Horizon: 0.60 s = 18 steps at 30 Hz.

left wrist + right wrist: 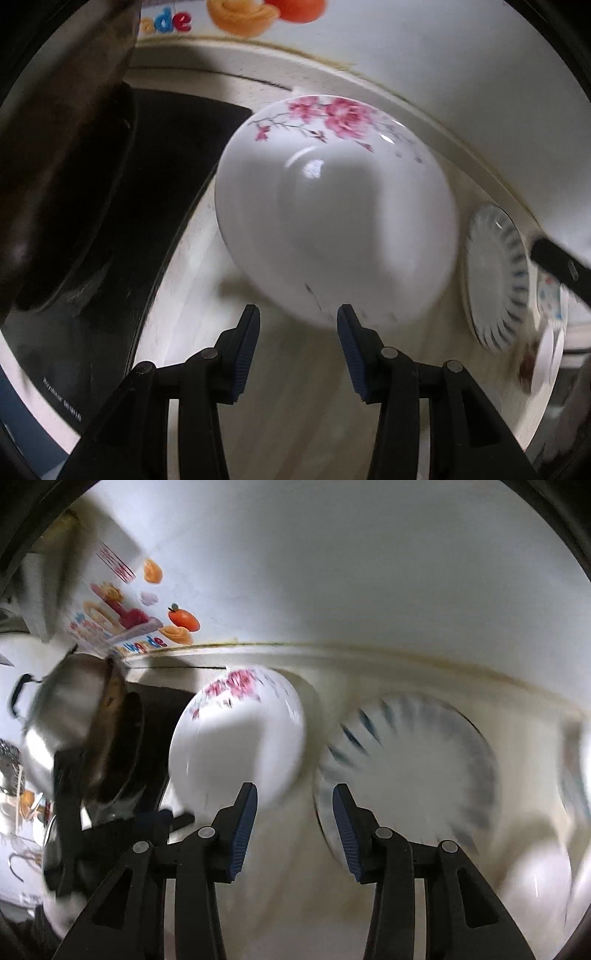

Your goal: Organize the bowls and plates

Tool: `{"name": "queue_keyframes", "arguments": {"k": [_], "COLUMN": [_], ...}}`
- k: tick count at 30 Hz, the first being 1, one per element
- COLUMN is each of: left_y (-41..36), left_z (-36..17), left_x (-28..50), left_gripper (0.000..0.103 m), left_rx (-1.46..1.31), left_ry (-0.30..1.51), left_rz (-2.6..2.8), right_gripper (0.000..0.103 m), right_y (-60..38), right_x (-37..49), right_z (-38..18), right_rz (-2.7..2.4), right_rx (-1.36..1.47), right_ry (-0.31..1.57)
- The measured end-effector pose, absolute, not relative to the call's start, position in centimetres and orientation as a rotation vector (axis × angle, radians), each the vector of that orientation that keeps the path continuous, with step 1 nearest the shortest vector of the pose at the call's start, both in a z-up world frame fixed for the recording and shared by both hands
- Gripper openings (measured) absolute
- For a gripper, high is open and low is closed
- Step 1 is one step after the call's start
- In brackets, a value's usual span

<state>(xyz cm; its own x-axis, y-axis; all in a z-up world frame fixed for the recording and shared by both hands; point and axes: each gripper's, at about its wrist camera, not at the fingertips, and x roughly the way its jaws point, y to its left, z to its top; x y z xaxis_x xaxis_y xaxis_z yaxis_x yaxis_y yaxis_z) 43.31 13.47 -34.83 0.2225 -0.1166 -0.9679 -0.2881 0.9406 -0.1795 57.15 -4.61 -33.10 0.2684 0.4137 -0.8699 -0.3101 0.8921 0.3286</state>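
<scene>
Left gripper (297,317) hangs with jaws apart, gripping nothing, just short of the floral plate (332,221) on the pale counter (288,387). Right gripper (293,799) is likewise spread and empty before the blue-rimmed plate (406,768), which motion smears. Beyond, a dark pan (55,166) is cut off at left
</scene>
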Motion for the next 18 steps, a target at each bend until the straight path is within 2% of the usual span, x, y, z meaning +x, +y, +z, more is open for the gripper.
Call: {"name": "queue_keyframes", "arguments": {"k": [8,11,18], "left_y": [14.6,14.8,15.4], "left_z": [-37.8,-37.6,-36.8], "left_x": [45.4,45.7,45.3], "left_gripper": [0.041,0.041,0.036], "left_rx": [-0.428,-0.427,-0.421], "left_ry": [1.391,1.38,1.353], "left_rz": [0.161,0.174,0.2], "right_gripper": [0.041,0.029,0.019], "right_y": [2.4,2.9,2.9], "right_x": [66.3,67.5,67.9], "right_z": [-38.3,-40.0,-41.5], "right_rz": [0.527,0.543,0.557], "right_rx": [-0.076,-0.094,-0.11], "right_ry": [1.258,1.295,1.284]}}
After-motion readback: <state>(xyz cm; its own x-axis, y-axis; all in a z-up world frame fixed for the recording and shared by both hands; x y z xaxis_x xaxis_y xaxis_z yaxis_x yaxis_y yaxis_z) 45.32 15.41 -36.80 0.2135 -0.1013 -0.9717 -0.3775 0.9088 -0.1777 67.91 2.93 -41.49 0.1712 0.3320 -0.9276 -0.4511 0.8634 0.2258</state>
